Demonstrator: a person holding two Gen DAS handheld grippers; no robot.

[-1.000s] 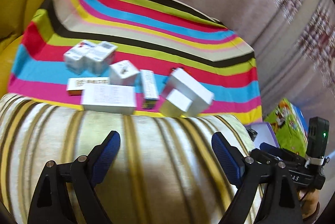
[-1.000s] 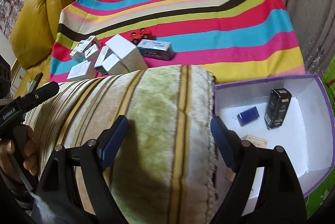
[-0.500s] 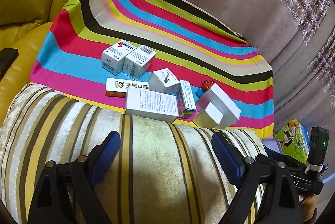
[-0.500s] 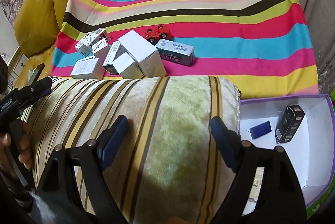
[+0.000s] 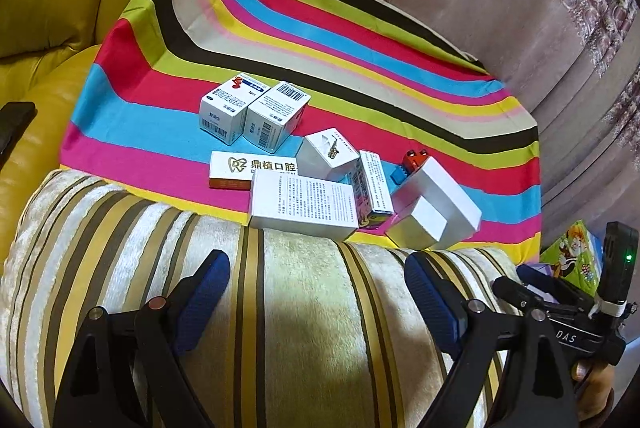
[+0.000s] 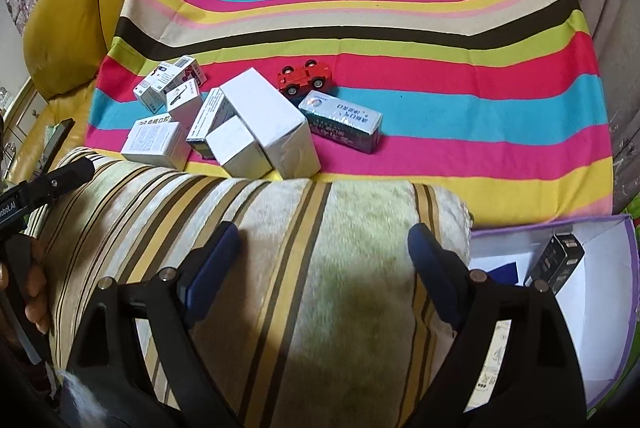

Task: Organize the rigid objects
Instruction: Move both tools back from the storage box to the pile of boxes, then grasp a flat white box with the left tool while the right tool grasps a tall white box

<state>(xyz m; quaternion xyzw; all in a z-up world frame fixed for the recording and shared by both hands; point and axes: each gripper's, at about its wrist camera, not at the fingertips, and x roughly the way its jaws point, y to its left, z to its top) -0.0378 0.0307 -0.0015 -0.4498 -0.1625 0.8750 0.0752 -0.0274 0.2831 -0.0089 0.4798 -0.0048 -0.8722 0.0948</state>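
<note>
While both grippers' jaws gape empty, the right's opening, white cartons point(image 5: 304, 205) cluster.

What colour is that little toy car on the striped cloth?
Red, with dark wheels; the toy car shows best in the right wrist view.

A striped cloth point(image 6: 440, 27) covers the table. Near its near edge cluster white boxes point(image 6: 264, 123), with a red toy car point(image 6: 306, 77) and a teal box point(image 6: 340, 119) just beside them. A striped cushion point(image 6: 280, 248) overlaps that near edge.
</note>
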